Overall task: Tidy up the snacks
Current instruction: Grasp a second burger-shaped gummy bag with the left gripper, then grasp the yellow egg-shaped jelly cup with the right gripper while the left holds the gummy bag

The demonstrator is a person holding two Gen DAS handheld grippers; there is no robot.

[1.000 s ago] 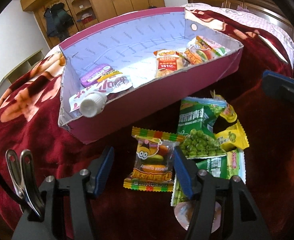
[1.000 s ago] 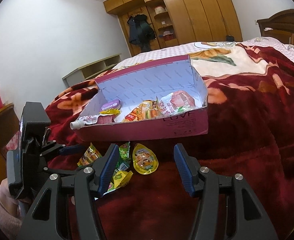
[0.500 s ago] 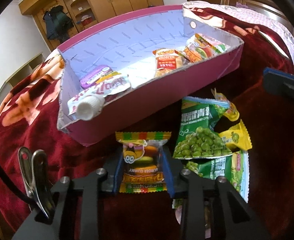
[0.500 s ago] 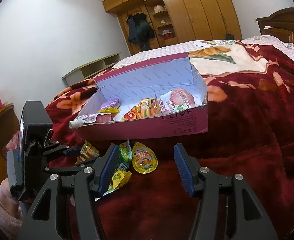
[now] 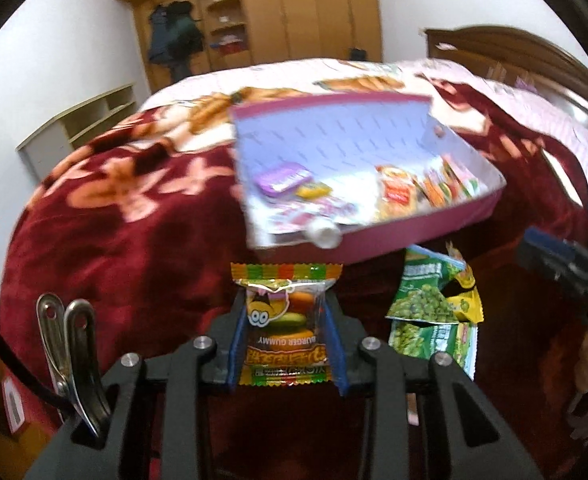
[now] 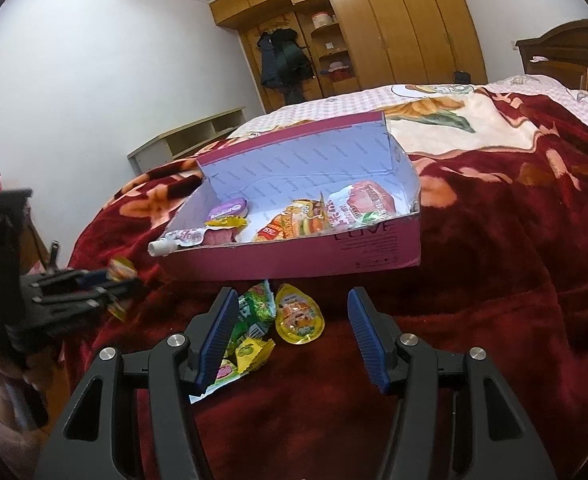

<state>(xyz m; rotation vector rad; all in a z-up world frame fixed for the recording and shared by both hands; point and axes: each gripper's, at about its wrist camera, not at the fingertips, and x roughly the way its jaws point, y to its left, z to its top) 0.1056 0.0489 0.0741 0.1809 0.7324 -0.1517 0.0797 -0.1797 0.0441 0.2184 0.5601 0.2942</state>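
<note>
My left gripper (image 5: pixel 286 340) is shut on a burger gummy packet (image 5: pixel 284 320) and holds it lifted off the red blanket, in front of the pink box (image 5: pixel 413 228). In the right wrist view the left gripper (image 6: pixel 110 284) shows blurred at the left with the packet (image 6: pixel 120 270) in it. The box (image 6: pixel 333 256) holds several snacks, among them a pouch with a white cap (image 6: pixel 182 238). My right gripper (image 6: pixel 290 340) hangs open over the loose pile: green pea packets (image 6: pixel 254 308), a yellow packet (image 6: pixel 254 354) and a jelly cup (image 6: pixel 297 316).
The red flowered blanket (image 6: pixel 513 280) covers the bed all around the box. Green pea packets (image 5: pixel 425 304) lie right of the held packet. A wooden wardrobe (image 6: pixel 373 28) and a low shelf (image 6: pixel 186 140) stand against the far walls. A wooden headboard (image 5: pixel 513 56) rises at the right.
The left gripper closed on the burger gummy packet and lifted it off the blanket toward the box's left end. The right gripper stayed where it was.
</note>
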